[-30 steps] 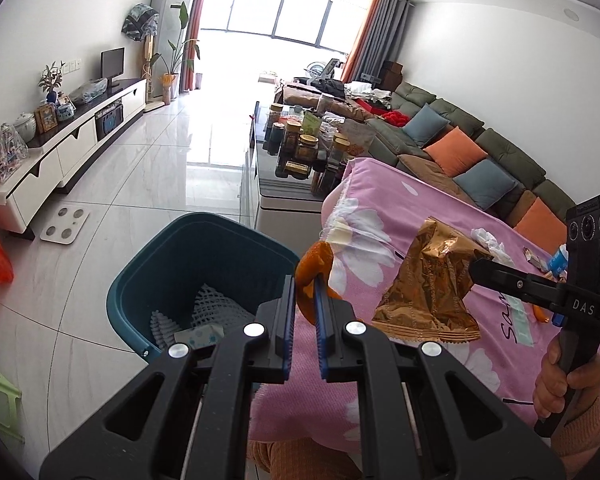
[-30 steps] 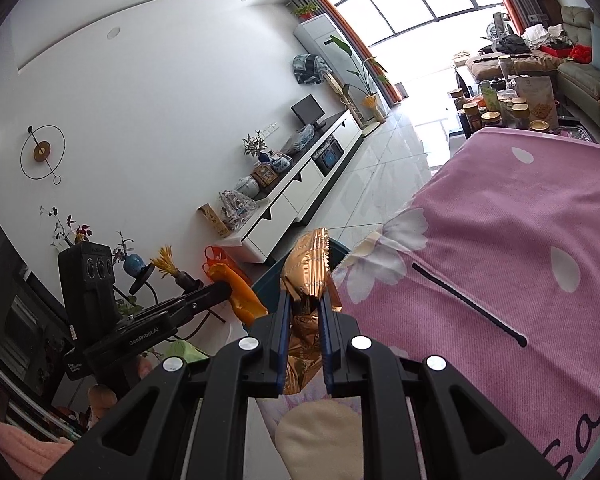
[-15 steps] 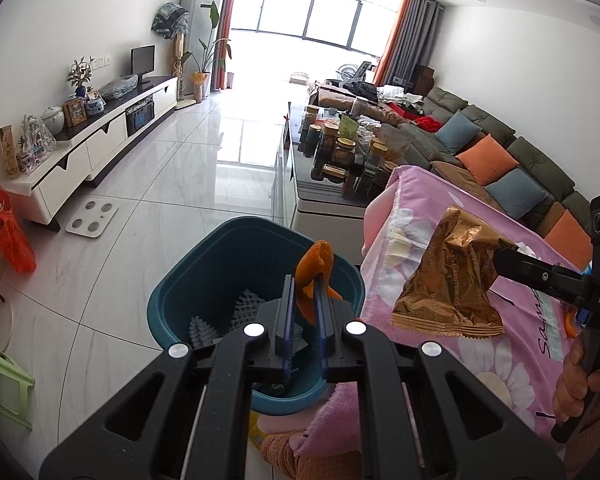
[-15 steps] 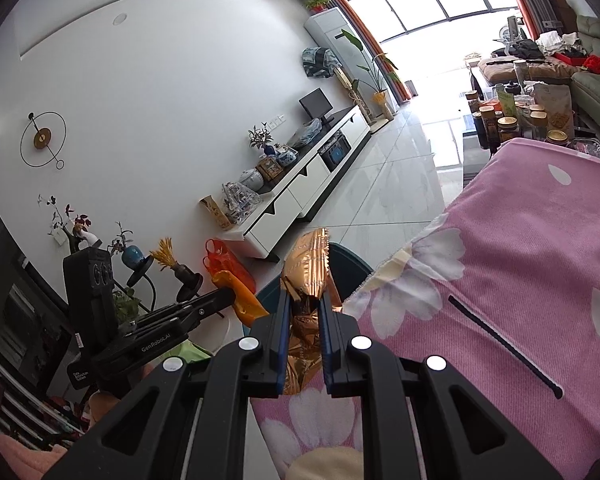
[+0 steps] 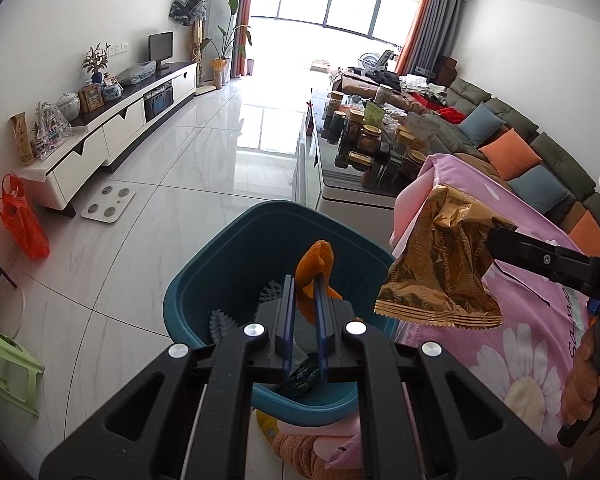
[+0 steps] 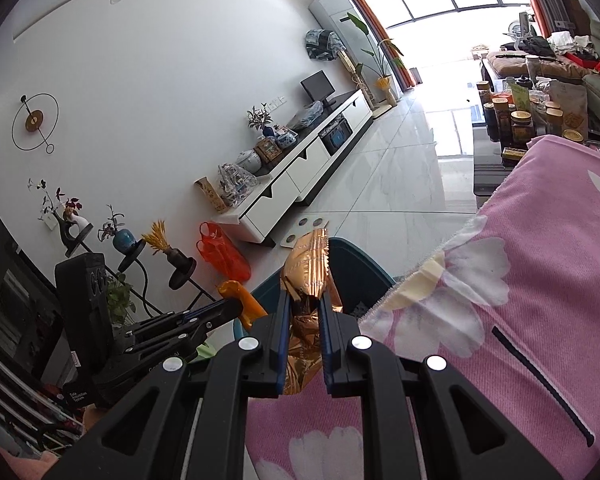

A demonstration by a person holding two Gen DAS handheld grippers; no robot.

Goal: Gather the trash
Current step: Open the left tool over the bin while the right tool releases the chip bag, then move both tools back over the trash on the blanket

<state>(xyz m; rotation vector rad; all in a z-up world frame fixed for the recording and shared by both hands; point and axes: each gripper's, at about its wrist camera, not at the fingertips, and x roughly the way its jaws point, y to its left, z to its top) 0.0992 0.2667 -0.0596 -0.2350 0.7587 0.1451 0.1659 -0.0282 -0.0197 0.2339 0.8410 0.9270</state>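
Observation:
My left gripper point(image 5: 303, 280) is shut on an orange peel point(image 5: 314, 263) and holds it over the teal trash bin point(image 5: 204, 276), which holds white foam netting and other scraps. My right gripper point(image 6: 305, 296) is shut on a crumpled gold foil wrapper point(image 6: 309, 268). In the left wrist view the wrapper point(image 5: 440, 264) hangs at the bin's right rim, above the edge of the pink flowered cloth point(image 5: 520, 344). In the right wrist view the left gripper point(image 6: 236, 307) with the peel point(image 6: 240, 298) is to the left, and the bin point(image 6: 364, 268) shows behind the wrapper.
A glass coffee table point(image 5: 340, 176) with several jars stands beyond the bin. A white TV cabinet point(image 5: 112, 132) lines the left wall, with an orange plastic bag point(image 5: 22, 222) and a scale point(image 5: 108, 205) on the floor. A green stool point(image 5: 4, 364) is at left. A sofa point(image 5: 540, 160) runs along the right.
Both grippers moved left off the cloth towards the bin. The peel is now over the bin's inside and the wrapper has come to its right rim.

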